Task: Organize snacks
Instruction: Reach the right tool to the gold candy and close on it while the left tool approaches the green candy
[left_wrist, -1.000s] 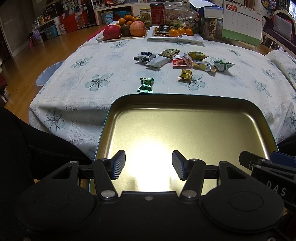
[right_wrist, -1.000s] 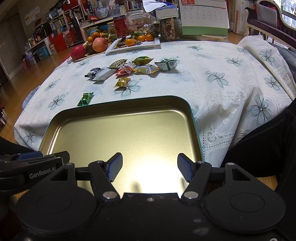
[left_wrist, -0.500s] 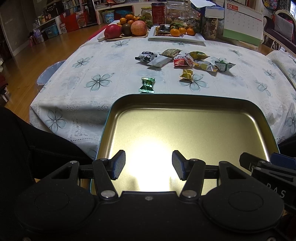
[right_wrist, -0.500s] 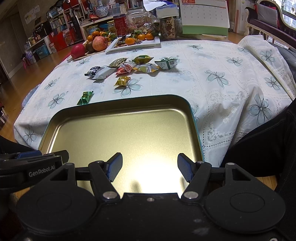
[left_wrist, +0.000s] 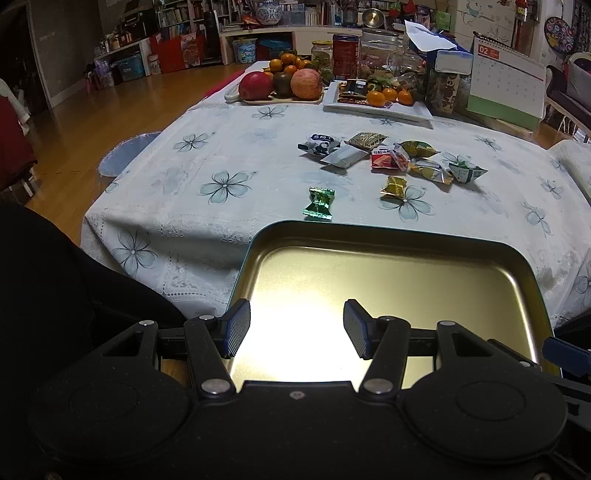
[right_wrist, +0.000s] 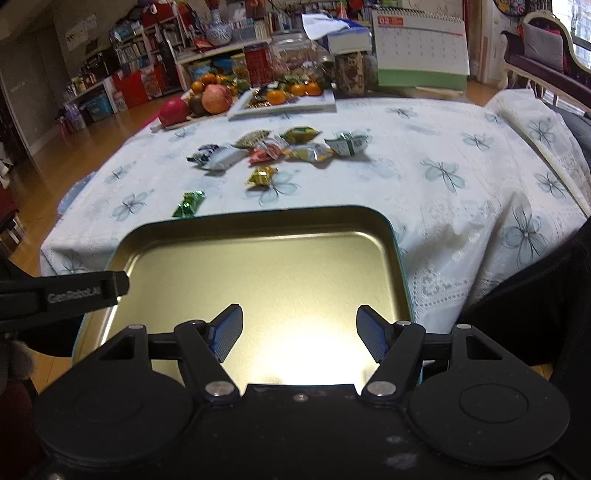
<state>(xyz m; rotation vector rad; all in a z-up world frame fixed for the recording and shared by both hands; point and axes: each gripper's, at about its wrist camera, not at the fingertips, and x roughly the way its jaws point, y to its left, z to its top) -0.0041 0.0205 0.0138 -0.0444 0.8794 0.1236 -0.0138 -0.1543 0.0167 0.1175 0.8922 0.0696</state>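
1. I am holding the left gripper (left_wrist: 296, 328) over the near end of the shallow gold rectangular metal tray (left_wrist: 388, 236), jaws spread, nothing between them.
2. I am keeping the right gripper (right_wrist: 298, 333) over the same tray (right_wrist: 258, 221), also spread and pinching nothing.
3. A green foil-wrapped candy (left_wrist: 318, 202) is lying just beyond the tray's far rim on the white flower-print tablecloth (left_wrist: 221, 162).
4. A gold foil-wrapped candy (left_wrist: 394, 185) is sitting farther beyond the tray, and a cluster of mixed snack packets (left_wrist: 388, 157) is lying farther still.
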